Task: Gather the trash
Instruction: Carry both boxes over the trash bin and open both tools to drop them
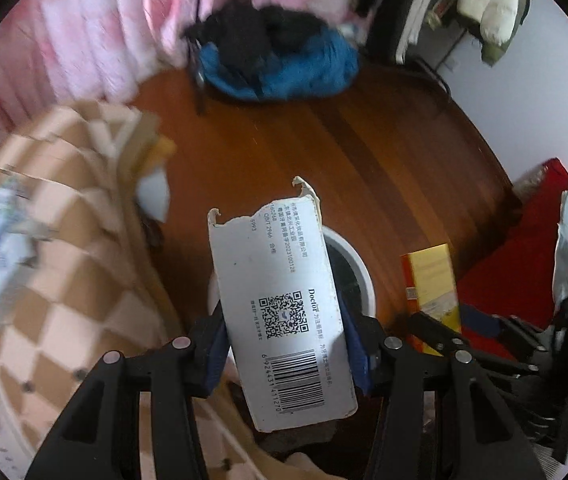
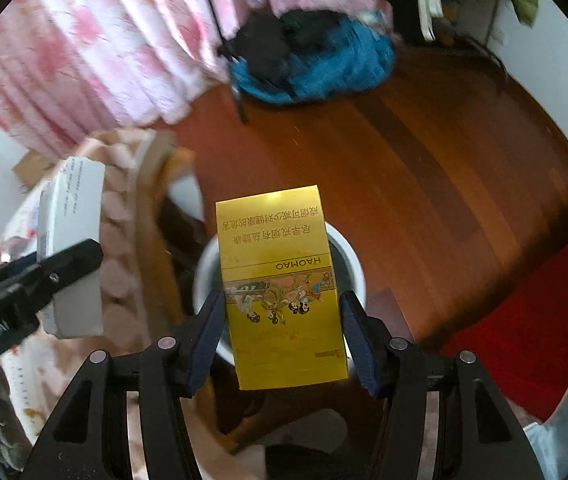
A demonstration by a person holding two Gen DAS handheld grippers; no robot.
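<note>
My left gripper (image 1: 284, 334) is shut on a torn white cardboard box (image 1: 279, 304) with a QR code and barcode, held above a round white trash bin (image 1: 358, 276) on the wooden floor. My right gripper (image 2: 281, 330) is shut on a yellow cigarette pack (image 2: 284, 292), held over the same white bin (image 2: 203, 276). The yellow pack (image 1: 432, 280) and the right gripper also show at the right of the left wrist view. The white box (image 2: 73, 248) and the left gripper show at the left of the right wrist view.
A checkered beige blanket (image 1: 63, 248) with loose wrappers lies left of the bin. A blue and black bundle (image 1: 279, 60) lies on the wooden floor (image 1: 384, 168) by pink curtains (image 1: 95, 32). Red cloth (image 1: 524, 248) is at the right.
</note>
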